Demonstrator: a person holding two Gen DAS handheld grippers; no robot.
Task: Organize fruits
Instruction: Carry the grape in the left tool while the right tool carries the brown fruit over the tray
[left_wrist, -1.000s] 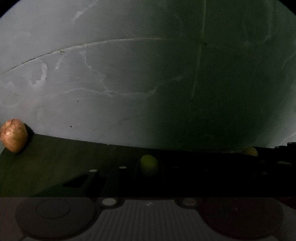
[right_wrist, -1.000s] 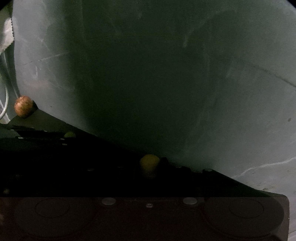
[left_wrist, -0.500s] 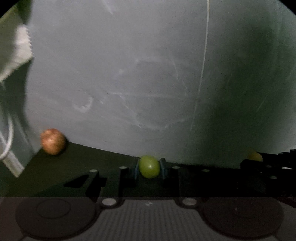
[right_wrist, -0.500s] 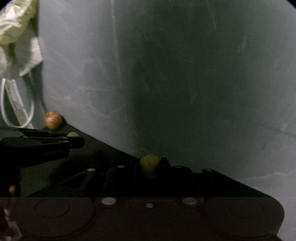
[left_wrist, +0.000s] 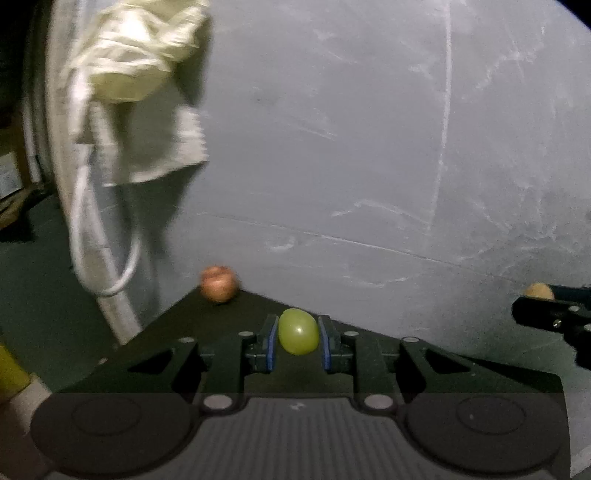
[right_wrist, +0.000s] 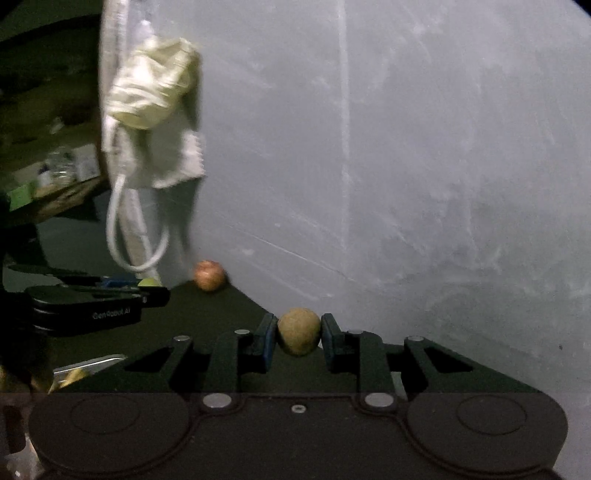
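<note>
The left gripper (left_wrist: 297, 338) is clamped on a small, smooth, oval green grape (left_wrist: 298, 336); both blue-edged pads press against the sides of the fruit. The right gripper (right_wrist: 298, 336) is clamped in the same manner on a small, round, matte tan-brown fruit (right_wrist: 299, 336), with one pad against each side.

The reference landmark is the dark, flat table surface (left_wrist: 236, 314). Both held fruits are raised clear of it, in front of the pale grey, scuffed wall (left_wrist: 369, 147) that stands behind the table. A round, reddish-brown fruit with a dimpled top (left_wrist: 218, 283) rests on the table at its far edge, touching or nearly touching the wall; the frames do not settle which. In the right wrist view this same fruit (right_wrist: 209, 275) lies well beyond the left gripper.

A crumpled cream cloth bundle (left_wrist: 136, 55) with a looped white cord (left_wrist: 107, 258) hangs above the left end of the table, beside the wall.

In the left wrist view the right gripper appears at the right edge, above the table, with the tan-brown fruit (left_wrist: 540, 290) visible at its tip. In the right wrist view the left gripper (right_wrist: 149, 283) appears at the left edge, above the table, with the green grape (right_wrist: 148, 283) partly visible. The two grippers are held apart from each other.
</note>
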